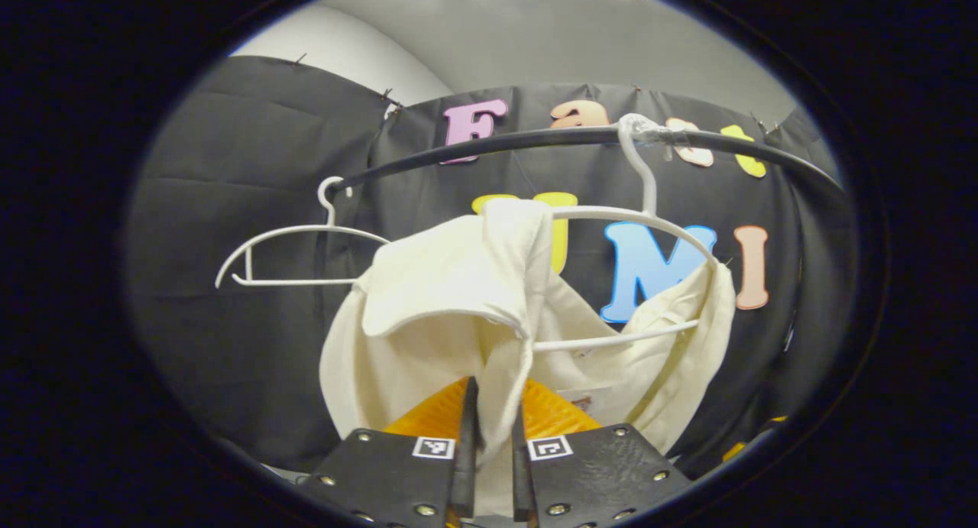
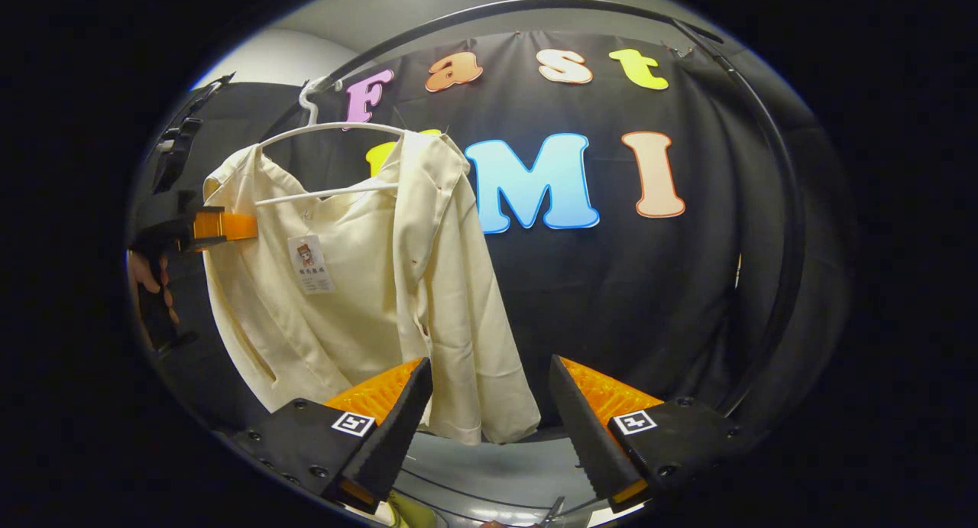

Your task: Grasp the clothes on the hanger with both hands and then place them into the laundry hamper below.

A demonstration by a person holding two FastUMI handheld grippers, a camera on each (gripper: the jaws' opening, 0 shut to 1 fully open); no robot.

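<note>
A cream shirt (image 1: 435,299) hangs askew on a white hanger (image 1: 649,215) hooked over a black rail (image 1: 535,138). My left gripper (image 1: 493,429) is shut on a fold of the shirt, the cloth pinched between its two fingers. In the right gripper view the same shirt (image 2: 359,283) hangs at the left on its hanger (image 2: 328,131), and the left gripper (image 2: 221,226) holds its shoulder edge, with a hand (image 2: 145,276) behind it. My right gripper (image 2: 489,367) is open, its fingers wide apart below and right of the shirt, whose hem shows in the gap beyond them.
An empty white hanger (image 1: 290,253) hangs on the rail to the left of the shirt. The black rail (image 2: 787,207) curves overhead and down the right side. A pale grey curved surface (image 2: 489,467) lies below the shirt.
</note>
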